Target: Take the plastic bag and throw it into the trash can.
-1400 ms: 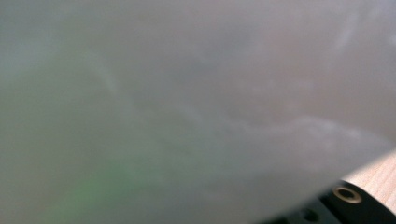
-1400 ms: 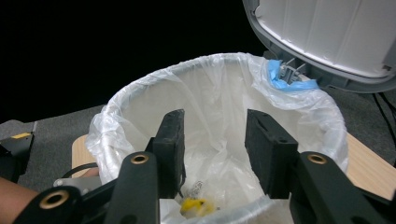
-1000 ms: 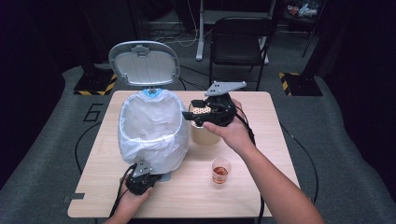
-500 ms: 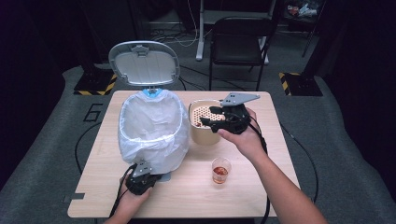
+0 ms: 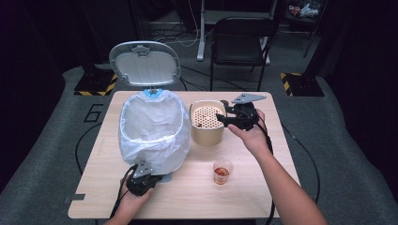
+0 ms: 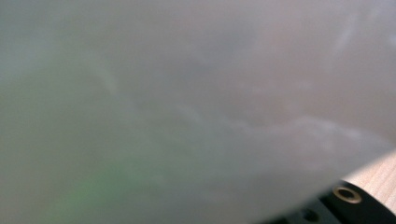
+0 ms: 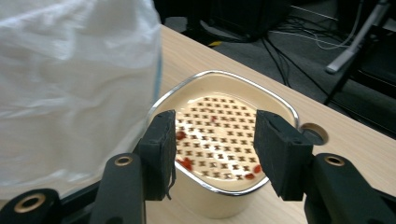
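Reaching in from the right, the right hand (image 5: 251, 136) holds the right gripper (image 5: 220, 118) level, its grey plate on top, jaws pointing left over the right rim of the beige container (image 5: 205, 124). In the right gripper view the two jaws stand partly apart, one on each side of that rim, with nothing pressed between the pads; they have just been closing a little. The container has a perforated insert (image 7: 217, 137) with a few red bits lying on it and a bright metal rim. Down at the near edge of the table (image 5: 263, 197) the left hand (image 5: 136, 199) keeps the left gripper (image 5: 143, 176) low against the foot of the bin (image 5: 152, 126); its jaws are shut, pressed into the white bag (image 6: 187, 107), though I cannot tell whether they pinch the plastic. The bin stands just left of the container, its grey lid (image 5: 145, 63) tipped up behind. A small clear cup (image 5: 222, 171) with red contents sits nearer, well apart from both grippers. On the floor left of the table a "6" (image 5: 95, 113) is marked.
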Tool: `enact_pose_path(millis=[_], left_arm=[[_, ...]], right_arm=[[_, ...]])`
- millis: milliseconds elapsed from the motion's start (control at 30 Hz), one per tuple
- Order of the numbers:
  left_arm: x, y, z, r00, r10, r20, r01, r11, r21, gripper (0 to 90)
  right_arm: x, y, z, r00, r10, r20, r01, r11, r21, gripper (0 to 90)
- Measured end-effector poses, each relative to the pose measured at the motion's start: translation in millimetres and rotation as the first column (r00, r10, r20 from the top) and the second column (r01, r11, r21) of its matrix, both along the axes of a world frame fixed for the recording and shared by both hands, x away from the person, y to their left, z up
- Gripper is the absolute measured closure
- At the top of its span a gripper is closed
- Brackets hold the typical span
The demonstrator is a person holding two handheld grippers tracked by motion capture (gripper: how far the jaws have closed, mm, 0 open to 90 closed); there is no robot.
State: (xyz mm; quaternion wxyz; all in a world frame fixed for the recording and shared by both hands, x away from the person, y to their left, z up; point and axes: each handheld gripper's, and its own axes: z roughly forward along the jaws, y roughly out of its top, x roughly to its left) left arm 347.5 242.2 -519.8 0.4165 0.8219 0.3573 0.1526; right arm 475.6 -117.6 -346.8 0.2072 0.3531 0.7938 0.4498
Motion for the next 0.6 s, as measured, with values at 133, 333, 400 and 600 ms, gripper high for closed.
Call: enact_pose_path(millis=[133, 333, 400, 600], left_arm=[[-3.0, -2.9, -1.0, 0.9991, 0.031, -0.030, -0.032, 0.9987, -0.041, 90.0], [-1.6, -1.2, -0.8, 0.9997, 0.016, -0.018, -0.016, 0.9996, -0.023, 90.0], [-1.6, -1.3, -0.9, 0.9997, 0.016, -0.018, -0.016, 0.9996, -0.024, 90.0], [-1.6, -1.3, -0.9, 0.9997, 0.016, -0.018, -0.017, 0.9996, -0.024, 90.0]], right_arm=[[9.2, -3.3, -7.4, 0.9994, -0.034, -0.007, 0.034, 0.9994, -0.008, 49.0], [17.8, -4.0, -13.4, 0.9967, -0.081, 0.010, 0.081, 0.9963, -0.029, 48.9], [21.7, -5.3, -16.2, 0.9953, -0.097, 0.012, 0.097, 0.9946, -0.037, 49.7], [33.7, -6.7, -32.3, 0.9894, -0.142, -0.034, 0.141, 0.9897, -0.027, 51.5]])
